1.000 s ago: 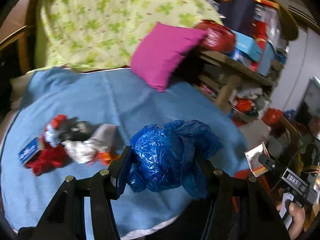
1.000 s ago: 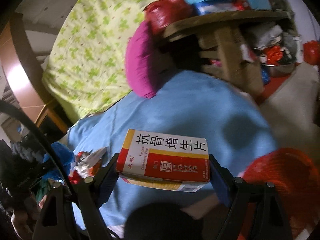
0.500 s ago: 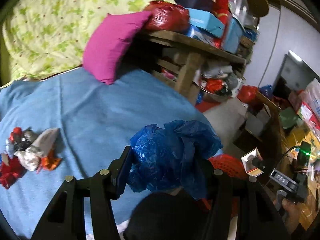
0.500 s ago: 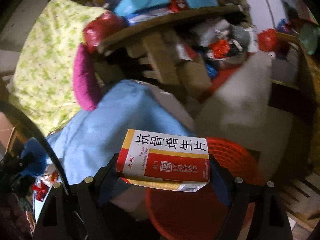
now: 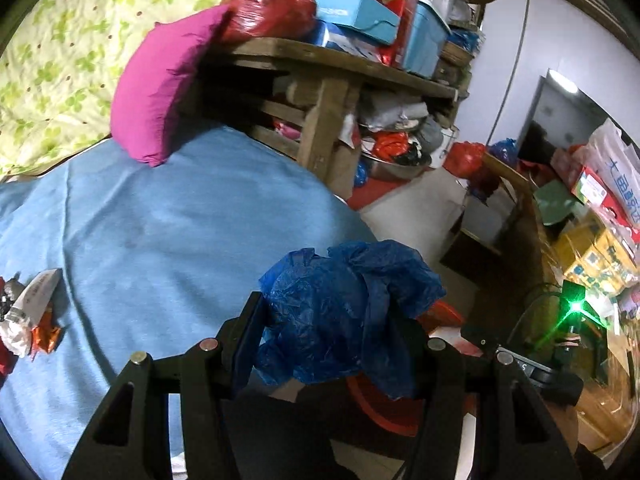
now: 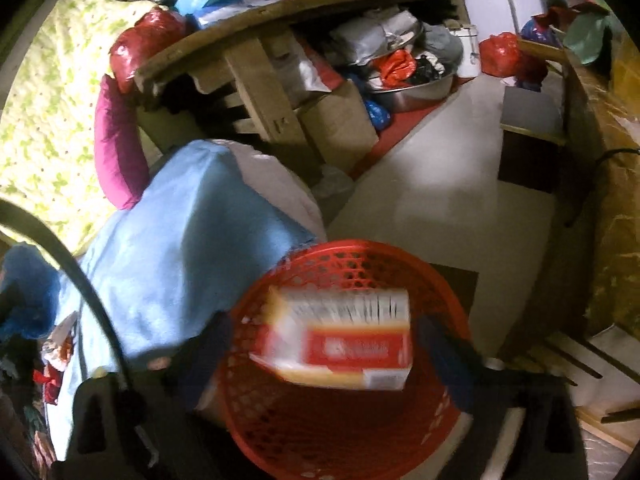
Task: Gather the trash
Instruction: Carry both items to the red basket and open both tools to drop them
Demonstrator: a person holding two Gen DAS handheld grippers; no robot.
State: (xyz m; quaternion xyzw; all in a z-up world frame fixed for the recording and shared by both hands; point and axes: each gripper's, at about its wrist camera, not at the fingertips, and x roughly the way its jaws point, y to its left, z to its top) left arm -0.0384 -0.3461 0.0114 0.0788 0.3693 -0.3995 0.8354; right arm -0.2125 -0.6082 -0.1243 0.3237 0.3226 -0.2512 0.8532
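1. The right tongs have just been opening wide over the red basket, which stands on the floor directly below them. The medicine box is between the jaws, blurred and no longer pressed by either pad, so I judge it is dropping into the basket.
2. The left tongs are half closed, clamped on a crumpled blue plastic bag. The basket's red rim shows just below and beyond that bag, so this piece is close to its drop but not yet let go.
3. Left to do: a small heap of wrappers lies on the blue bed cover, well off to the left of the left tongs. It has not been collected.
4. A second ago the right tongs gripped the box sharply above the bed cover, with the basket off to their lower right; now they hang over the basket. The left view has swung rightward too, pushing the wrappers to its left edge.
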